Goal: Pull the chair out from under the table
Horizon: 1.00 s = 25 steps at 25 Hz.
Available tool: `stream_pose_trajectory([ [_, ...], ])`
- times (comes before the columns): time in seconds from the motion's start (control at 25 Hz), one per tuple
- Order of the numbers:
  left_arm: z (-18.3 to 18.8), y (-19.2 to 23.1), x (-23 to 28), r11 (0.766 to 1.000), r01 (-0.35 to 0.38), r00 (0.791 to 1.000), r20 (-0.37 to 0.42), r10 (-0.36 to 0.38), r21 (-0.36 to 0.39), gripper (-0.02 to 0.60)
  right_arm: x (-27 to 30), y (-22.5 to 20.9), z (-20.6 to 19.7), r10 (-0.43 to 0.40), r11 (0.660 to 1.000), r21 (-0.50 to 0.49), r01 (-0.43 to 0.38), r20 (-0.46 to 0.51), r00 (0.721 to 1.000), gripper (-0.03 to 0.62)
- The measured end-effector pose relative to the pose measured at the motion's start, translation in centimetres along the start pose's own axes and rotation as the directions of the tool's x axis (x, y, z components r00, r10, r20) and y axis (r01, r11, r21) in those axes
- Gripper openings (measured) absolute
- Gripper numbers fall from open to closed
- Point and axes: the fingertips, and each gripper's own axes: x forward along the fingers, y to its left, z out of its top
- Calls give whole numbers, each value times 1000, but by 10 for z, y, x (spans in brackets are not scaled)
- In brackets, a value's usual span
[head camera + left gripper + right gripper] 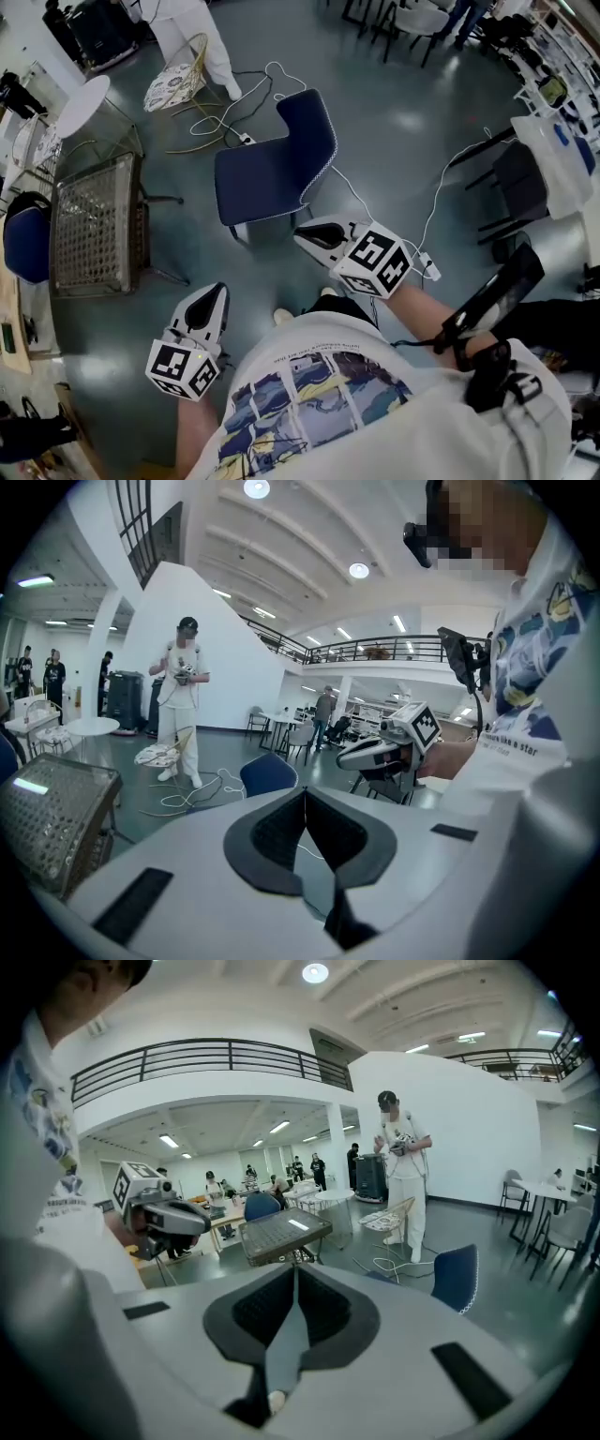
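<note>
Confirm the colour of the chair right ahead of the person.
Chair is navy blue; head view shows it best.

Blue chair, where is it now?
Head view, upper centre: the blue chair stands apart from the mesh table, to its right, just beyond the right tool.

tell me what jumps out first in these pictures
A dark blue chair stands alone on the grey floor at centre, clear of the mesh-topped table at left. Nearer the person, the left hand-held gripper and right hand-held gripper are held out, both empty with jaws together.
</note>
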Motion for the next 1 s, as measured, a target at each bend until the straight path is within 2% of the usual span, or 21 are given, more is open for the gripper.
stream_pose_trajectory([
  [0.28,11,-47,36,1000,24,1000,-18,-24,18,11,-39,1,-5,44,997,-56,-43,12,999,21],
  [0.52,23,-93,92,999,43,998,-36,-42,21,11,-78,-43,-22,64,997,-54,-63,11,998,18],
  [1.0,21,-107,98,999,50,998,-50,-49,17,11,-84,-41,-25,75,994,-78,-75,2,997,11],
])
